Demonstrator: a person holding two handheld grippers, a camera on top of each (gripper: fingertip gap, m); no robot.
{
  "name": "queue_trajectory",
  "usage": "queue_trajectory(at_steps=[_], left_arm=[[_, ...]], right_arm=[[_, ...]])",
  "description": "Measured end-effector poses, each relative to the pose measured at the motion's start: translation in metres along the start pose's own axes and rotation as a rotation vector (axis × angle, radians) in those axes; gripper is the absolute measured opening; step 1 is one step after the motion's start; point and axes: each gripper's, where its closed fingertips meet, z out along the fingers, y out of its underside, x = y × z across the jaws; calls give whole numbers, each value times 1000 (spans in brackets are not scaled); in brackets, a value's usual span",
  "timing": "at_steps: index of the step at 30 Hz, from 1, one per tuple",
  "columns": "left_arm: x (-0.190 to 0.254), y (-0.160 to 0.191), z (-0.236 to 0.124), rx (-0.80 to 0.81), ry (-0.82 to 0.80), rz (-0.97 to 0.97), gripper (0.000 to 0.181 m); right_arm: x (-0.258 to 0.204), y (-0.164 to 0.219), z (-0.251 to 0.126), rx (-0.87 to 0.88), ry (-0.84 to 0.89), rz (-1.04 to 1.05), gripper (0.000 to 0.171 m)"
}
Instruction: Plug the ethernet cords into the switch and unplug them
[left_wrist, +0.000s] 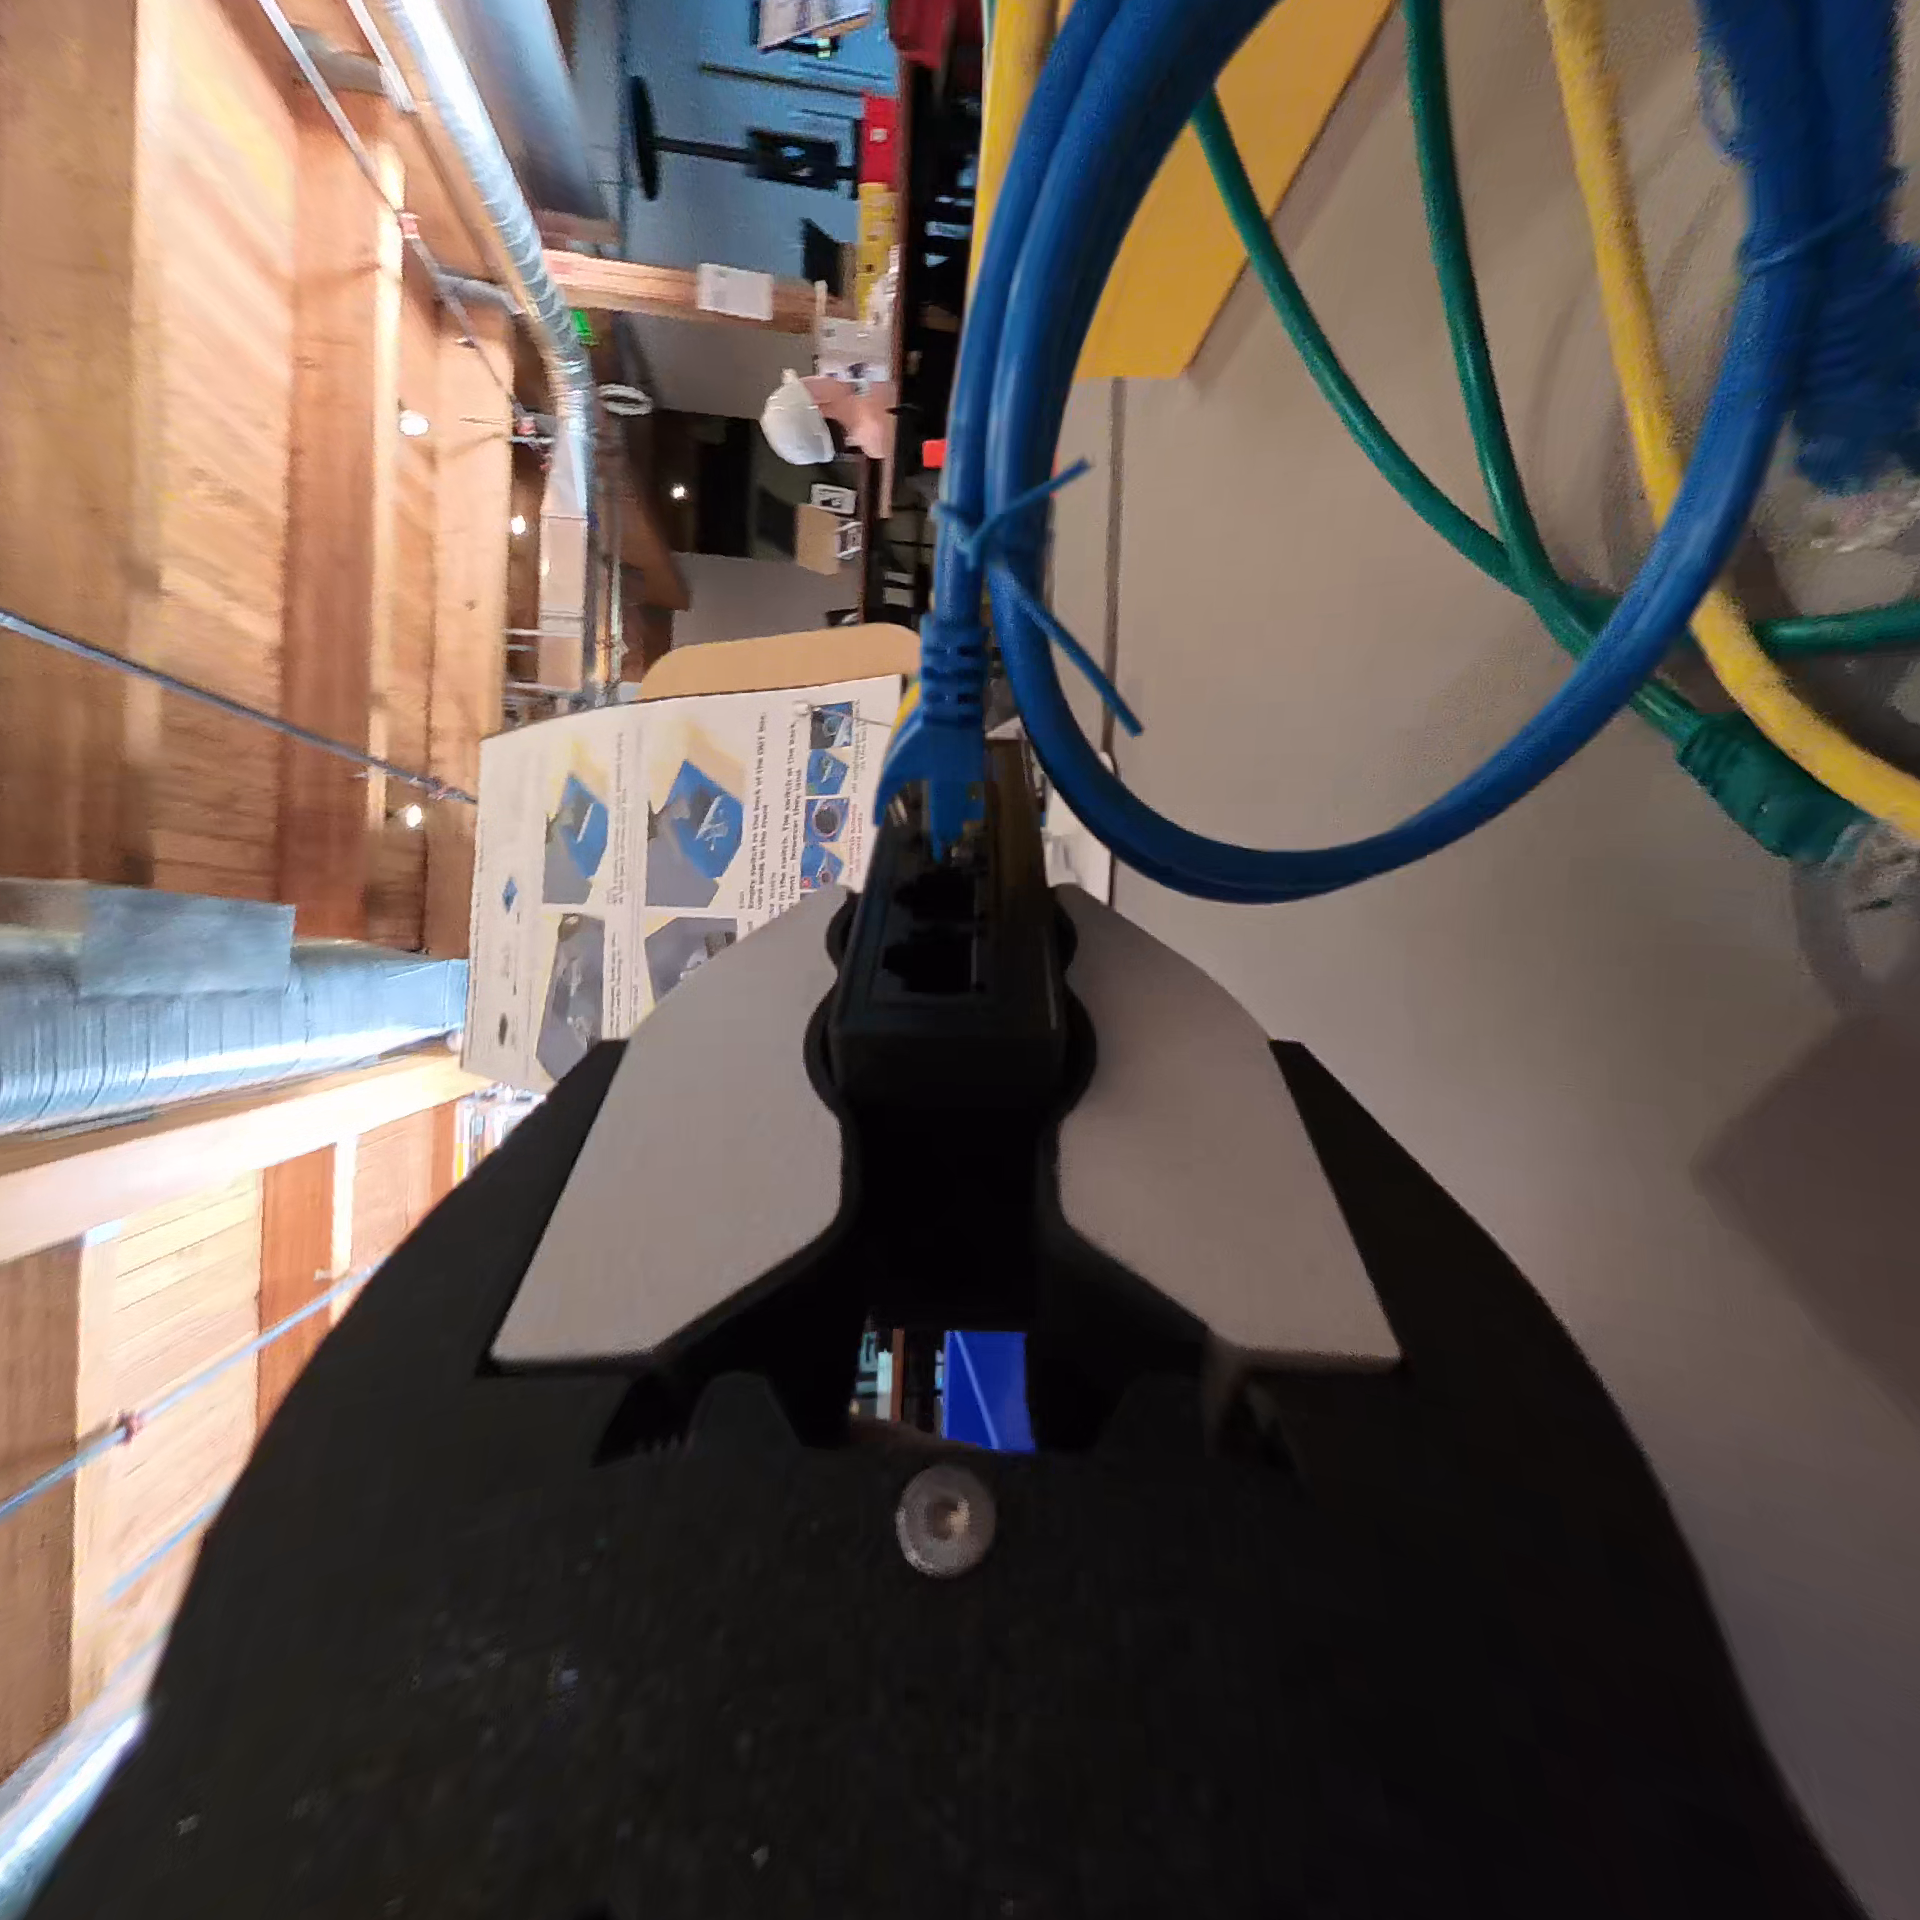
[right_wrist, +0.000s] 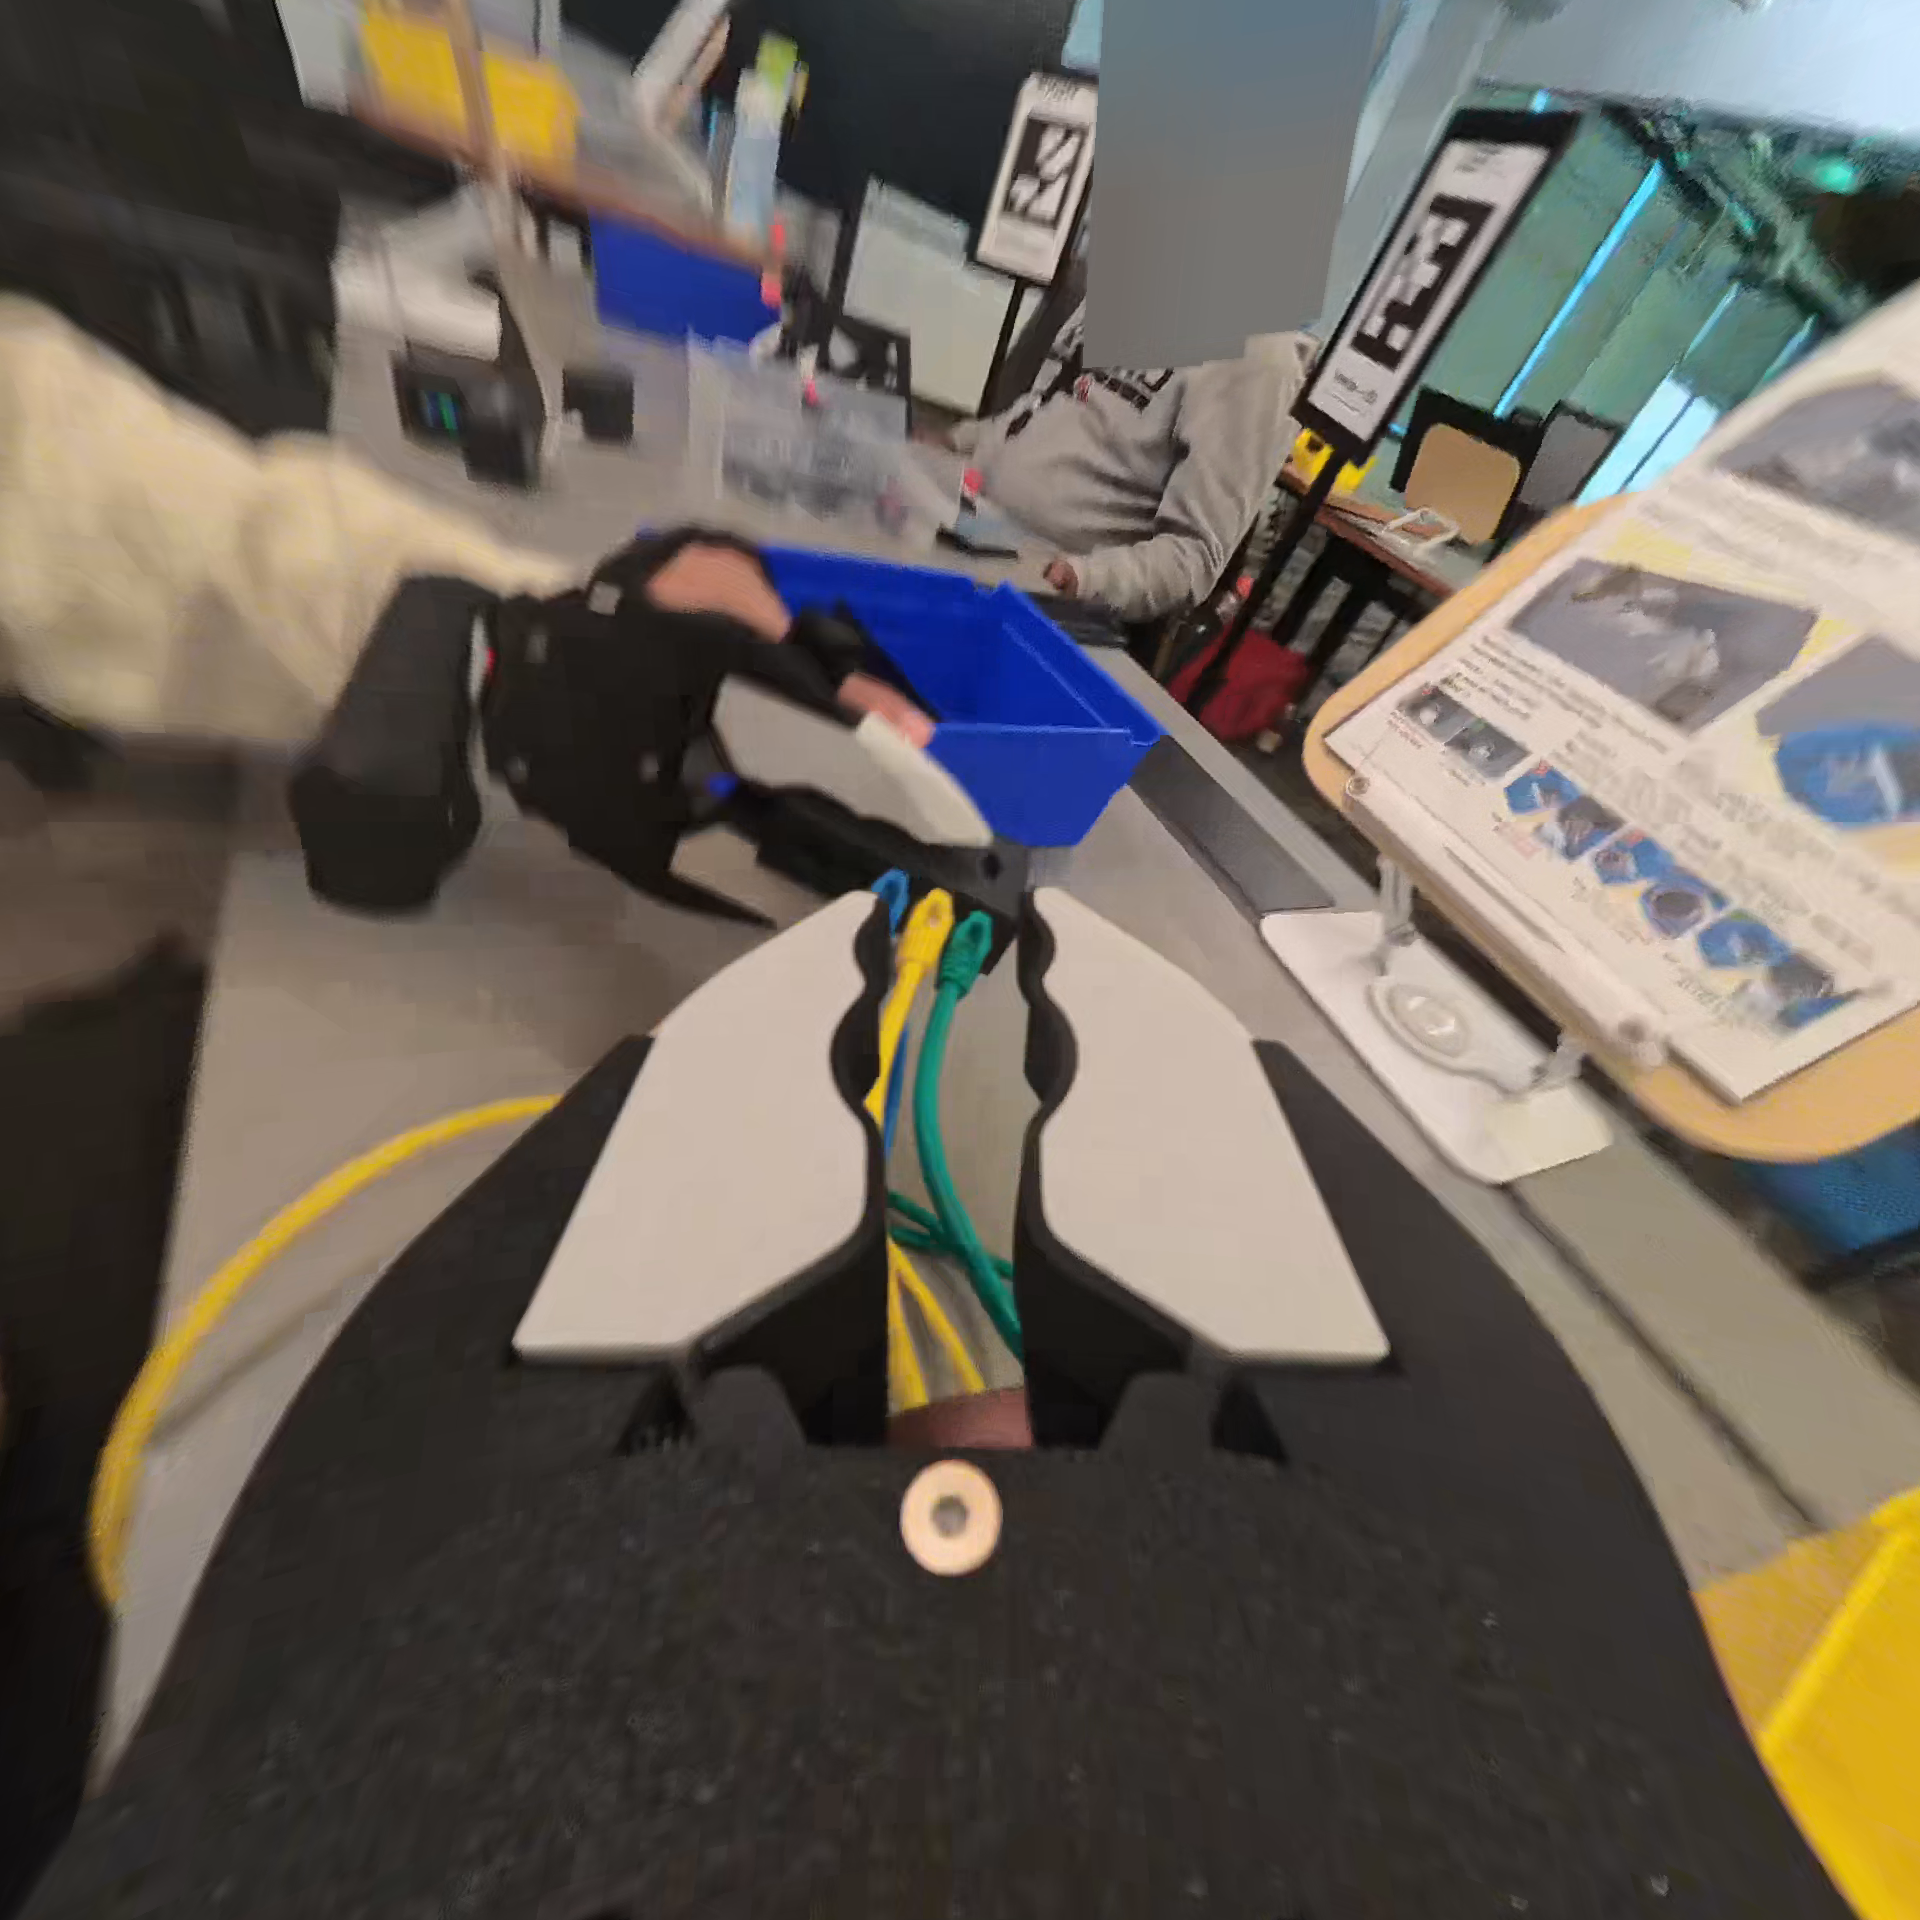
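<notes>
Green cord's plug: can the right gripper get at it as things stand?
Probably yes. The right gripper is open with the green plug just ahead between its fingertips; only the yellow plug crowds close beside it, while the left gripper holds the switch.

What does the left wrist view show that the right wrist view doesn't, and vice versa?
Left wrist view only: the switch's empty ports up close, clamped in the left gripper; a tied coil in the blue cord.

Right wrist view only: the open right gripper, a blue bin.

Both: blue, yellow and green cords; the instruction sheet.
</notes>
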Motion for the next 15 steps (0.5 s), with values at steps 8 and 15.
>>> queue_trajectory(at_steps=[8, 15], left_arm=[[-55, 28, 31, -101, -295, 39, 31], [-130, 45, 18, -154, -618, 20, 32]], right_arm=[[91, 45, 17, -145, -35, 649, 56], [154, -41, 21, 35, 122, 286, 43]])
